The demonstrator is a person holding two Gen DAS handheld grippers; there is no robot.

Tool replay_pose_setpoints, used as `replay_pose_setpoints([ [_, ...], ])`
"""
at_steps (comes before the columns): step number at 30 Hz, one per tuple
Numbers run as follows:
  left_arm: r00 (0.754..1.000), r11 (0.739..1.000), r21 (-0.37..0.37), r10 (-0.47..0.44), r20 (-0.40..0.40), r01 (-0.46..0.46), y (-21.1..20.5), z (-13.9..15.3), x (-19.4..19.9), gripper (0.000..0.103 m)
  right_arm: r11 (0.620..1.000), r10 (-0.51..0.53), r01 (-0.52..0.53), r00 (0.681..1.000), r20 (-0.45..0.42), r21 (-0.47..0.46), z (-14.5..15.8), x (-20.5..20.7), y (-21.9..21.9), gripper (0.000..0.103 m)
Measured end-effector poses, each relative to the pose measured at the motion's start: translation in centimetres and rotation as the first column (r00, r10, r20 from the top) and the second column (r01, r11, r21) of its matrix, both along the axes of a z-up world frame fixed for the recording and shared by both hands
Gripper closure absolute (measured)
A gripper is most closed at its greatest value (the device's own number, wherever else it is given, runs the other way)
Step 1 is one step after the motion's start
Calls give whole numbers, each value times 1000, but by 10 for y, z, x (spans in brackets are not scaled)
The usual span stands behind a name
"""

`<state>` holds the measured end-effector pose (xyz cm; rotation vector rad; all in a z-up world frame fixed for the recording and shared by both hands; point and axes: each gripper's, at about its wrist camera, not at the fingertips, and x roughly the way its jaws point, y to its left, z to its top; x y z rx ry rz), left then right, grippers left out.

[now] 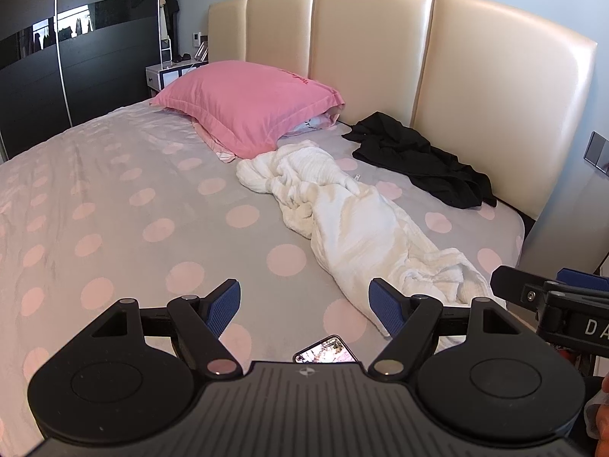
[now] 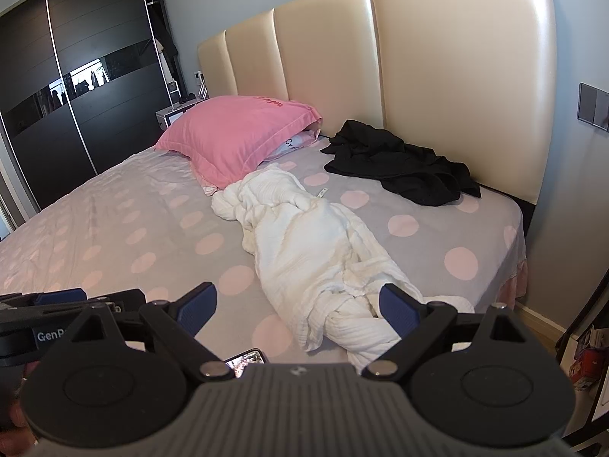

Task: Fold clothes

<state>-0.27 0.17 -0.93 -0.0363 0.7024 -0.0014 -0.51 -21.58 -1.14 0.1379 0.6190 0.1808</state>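
While both grippers gape empty, only the right view shows the floor — past the white garment.

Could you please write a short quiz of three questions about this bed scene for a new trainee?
1. True or false: the white garment lies crumpled, not folded, on the polka-dot bedsheet.
2. Which item lies nearest the headboard? A) the phone B) the black garment C) the white garment
3. Fill in: the jaws of the left gripper and the right gripper are both ____.

Key: 1 true; 2 B; 3 open. The pink pillow is not part of the folding.
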Motion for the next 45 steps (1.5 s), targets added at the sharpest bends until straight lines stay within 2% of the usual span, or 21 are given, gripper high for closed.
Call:
replay_pose_setpoints([
  [19,1000,1000,-1,-3,-9,3,1,0,-1,29,1000,8,-8,1000,-12,-7,0,3,-1,10],
  [27,999,1000,-5,-1,-33,1,8,-3,2,29,999,39,-41,997,-68,-28,-2,10,2,9],
  [30,999,1000,-14,-8,-39,8,15,-3,3,29,995,81,-86,991,-109,-46,-2,18,6,9],
  [32,998,999,-33,-11,-56,9,23,-4,7,29,991,112,-119,988,-107,-66,0,22,9,9],
  [35,997,998,-63,1,-80,-6,38,-9,13,29,982,154,-164,983,-101,-95,0,39,12,9],
  [41,990,995,-46,85,-116,-91,73,-25,24,29,959,215,-243,958,-190,-144,-19,100,23,10],
  [45,983,995,-25,94,-160,-99,91,-41,31,29,927,240,-305,930,-278,-220,-46,148,38,11],
])
